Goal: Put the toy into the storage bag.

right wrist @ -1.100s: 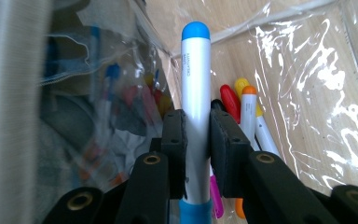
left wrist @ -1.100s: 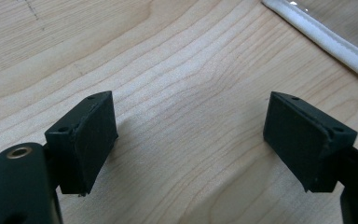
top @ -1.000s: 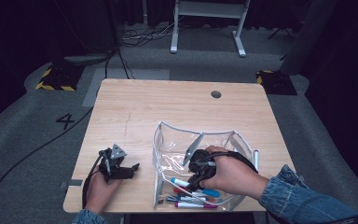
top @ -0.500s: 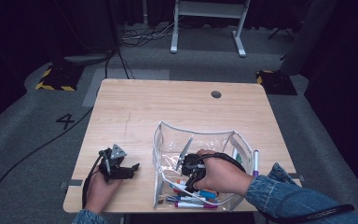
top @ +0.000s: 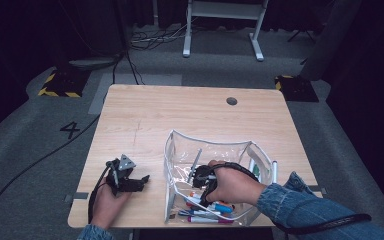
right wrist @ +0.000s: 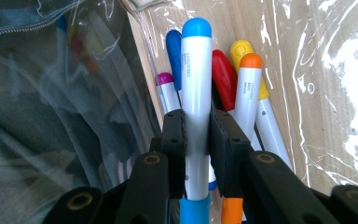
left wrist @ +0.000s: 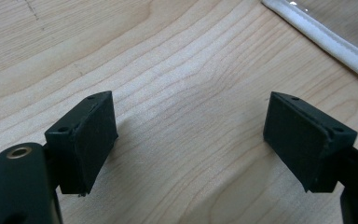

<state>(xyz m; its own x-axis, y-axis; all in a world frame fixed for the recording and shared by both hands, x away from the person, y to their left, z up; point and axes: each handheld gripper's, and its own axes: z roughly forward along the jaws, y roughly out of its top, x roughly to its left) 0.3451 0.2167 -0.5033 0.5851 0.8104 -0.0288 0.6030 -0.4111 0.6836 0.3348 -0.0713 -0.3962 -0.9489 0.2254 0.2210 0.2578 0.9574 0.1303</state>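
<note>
R gripper (right wrist: pixel 196 140) is clamping its fingers on blue-capped marker (right wrist: pixel 196 84) inside clear pouch (top: pixel 180 145), lower centre; L gripper (left wrist: pixel 191 135) is resting w/ fingers apart over desk (top: pixel 145 120).

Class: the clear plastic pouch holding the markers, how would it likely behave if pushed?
The clear plastic pouch looks floppy: its crinkled film would probably buckle rather than slide. The markers lying loose inside would likely roll and shift.

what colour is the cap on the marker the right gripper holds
Light blue cap on the white marker; clearest in the right gripper view.
</note>
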